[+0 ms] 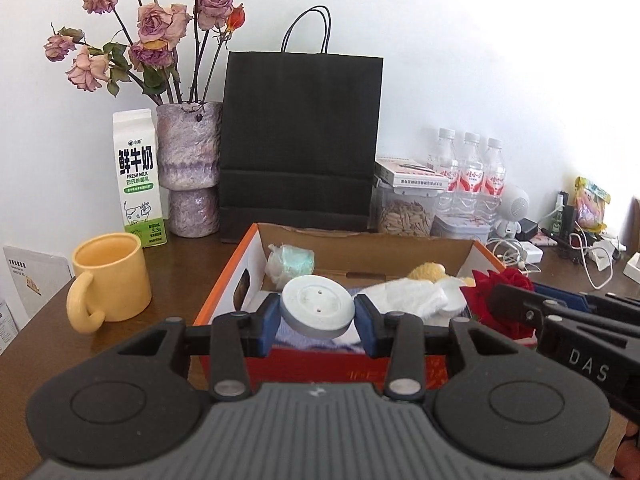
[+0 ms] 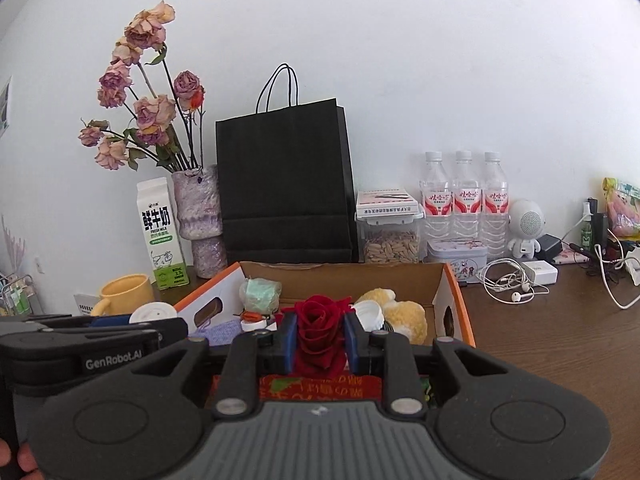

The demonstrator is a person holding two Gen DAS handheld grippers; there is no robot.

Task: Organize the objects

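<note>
A: Wall (image 2: 400, 60)?
B: Plain white, matte, evenly lit. Brightest toward the upper right in the left wrist view.
A: Furniture?
B: One dark brown wooden table (image 2: 560, 340), grain visible, butted against the wall. Its top shows soft glare near the left side.
A: Light source?
B: Not in view. Shadows behind items at the wall are faint and diffuse.
A: Windows, floor?
B: Neither can be made out. A paper sheet (image 2: 5, 104) hangs at the far left edge of the wall.
</note>
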